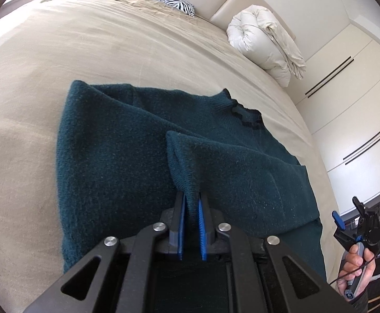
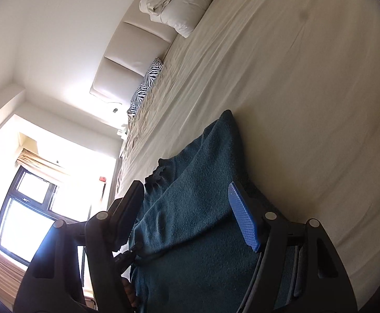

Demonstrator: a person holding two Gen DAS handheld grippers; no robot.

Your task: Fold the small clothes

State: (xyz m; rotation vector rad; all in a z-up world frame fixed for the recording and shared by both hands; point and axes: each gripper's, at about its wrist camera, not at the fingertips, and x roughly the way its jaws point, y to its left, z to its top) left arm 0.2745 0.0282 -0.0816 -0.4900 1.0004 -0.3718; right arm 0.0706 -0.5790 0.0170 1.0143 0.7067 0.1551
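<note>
Teal sweater [image 1: 117,161] pinched in left gripper [image 1: 191,198], right gripper [image 2: 190,198] tilted, jaws apart

no text, label or number is legible in either view.

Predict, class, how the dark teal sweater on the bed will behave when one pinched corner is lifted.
The teal sweater is probably floppy: it already drapes in soft folds from the left hand-held gripper that pinches it. The thick, fuzzy knit looks unlikely to slip from the blue pads. It should drag on the bed sheet rather than slide.
</note>
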